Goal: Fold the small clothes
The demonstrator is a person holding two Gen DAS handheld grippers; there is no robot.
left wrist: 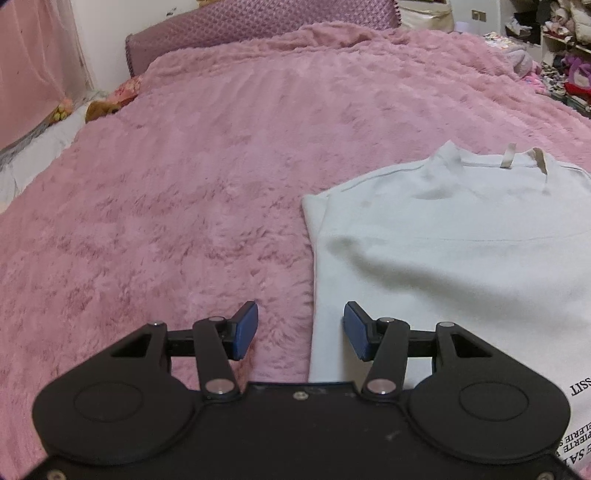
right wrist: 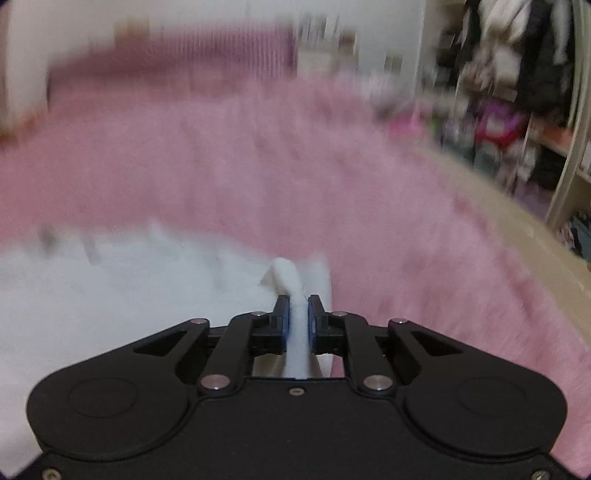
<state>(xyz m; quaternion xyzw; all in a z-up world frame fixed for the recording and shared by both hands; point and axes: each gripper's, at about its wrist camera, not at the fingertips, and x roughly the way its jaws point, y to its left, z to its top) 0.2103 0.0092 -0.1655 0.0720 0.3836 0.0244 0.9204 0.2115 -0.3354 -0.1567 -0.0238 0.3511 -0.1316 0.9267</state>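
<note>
Item: small pale garment (left wrist: 443, 236), laid flat on a bed under a pink plush blanket (left wrist: 184, 203); lower right of the left wrist view, neck end with its hanging loop (left wrist: 509, 157) toward the far side, black printed lettering (left wrist: 576, 391) at the near right edge.

Left tool (left wrist: 301, 330): jaws standing apart, holding nothing, low centre of its frame, straddling the garment's left edge; one blue pad (left wrist: 245, 330) over blanket, the other over cloth.

Right tool (right wrist: 298, 321): jaws closed on a bunched strip of the white cloth (right wrist: 295, 295), low centre of its frame; the strip rises between the pads and curls forward. This view is heavily motion-blurred, so the tool is judged to be in mid-sweep, and which part of the garment is pinched cannot be told.

Step in hand, judged: one side being carried across the body for a lengthwise fold. Done well: grip kept firm, pinched edge lifted clear of the pile, then laid parallel to the opposite edge; the free tool could pin the near left edge, since plush may drag the cloth.

Surroundings, middle to far: open blanket left of the garment, nothing on the fold path; patterned pillows (left wrist: 110, 99) at the upper left; purple quilted headboard (left wrist: 258, 29) top centre; cluttered shelves (left wrist: 565, 55) upper right, well apart
</note>
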